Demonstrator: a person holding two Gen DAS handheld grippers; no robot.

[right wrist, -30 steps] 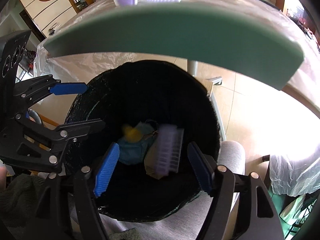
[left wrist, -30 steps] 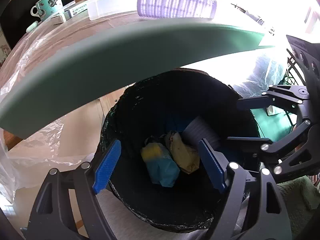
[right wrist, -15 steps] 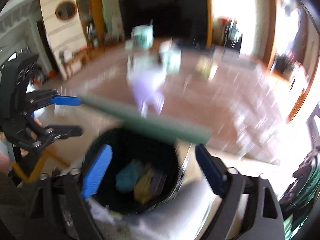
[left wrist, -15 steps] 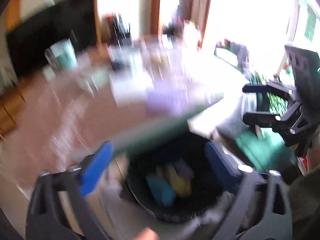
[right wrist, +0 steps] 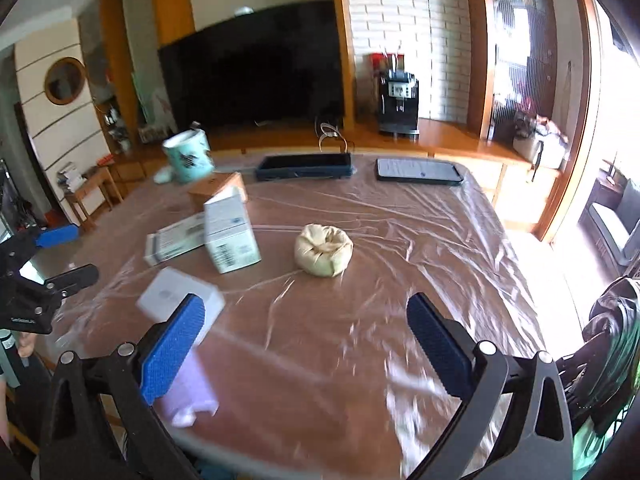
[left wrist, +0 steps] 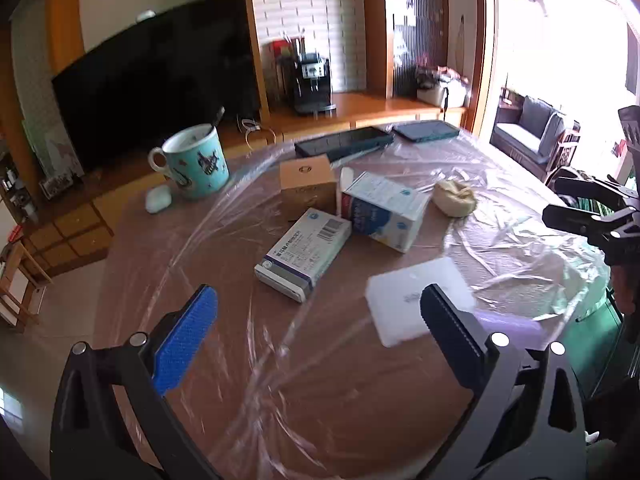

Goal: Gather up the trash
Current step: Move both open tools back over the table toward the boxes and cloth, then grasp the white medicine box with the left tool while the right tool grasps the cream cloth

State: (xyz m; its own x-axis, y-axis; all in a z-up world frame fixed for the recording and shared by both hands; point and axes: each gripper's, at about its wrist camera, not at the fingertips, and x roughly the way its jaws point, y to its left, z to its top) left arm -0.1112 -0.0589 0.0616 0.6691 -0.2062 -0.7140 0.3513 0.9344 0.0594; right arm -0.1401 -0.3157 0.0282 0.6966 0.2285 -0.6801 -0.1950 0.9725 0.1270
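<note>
Daylight is flooding in from the right, overexposing that edge. Glare is streaking the plastic sheet point(right wrist: 400, 216), nearby parts are blurring, and edges are bending.

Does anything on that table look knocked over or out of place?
Yes. The blue-and-white carton lies tipped on its side beside the flat medicine box, and a crumpled yellowish wad sits alone mid-table. Nothing looks spilled.

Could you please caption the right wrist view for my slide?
Open right gripper above the plastic-covered brown table, facing a crumpled beige paper ball and small cardboard boxes.
</note>
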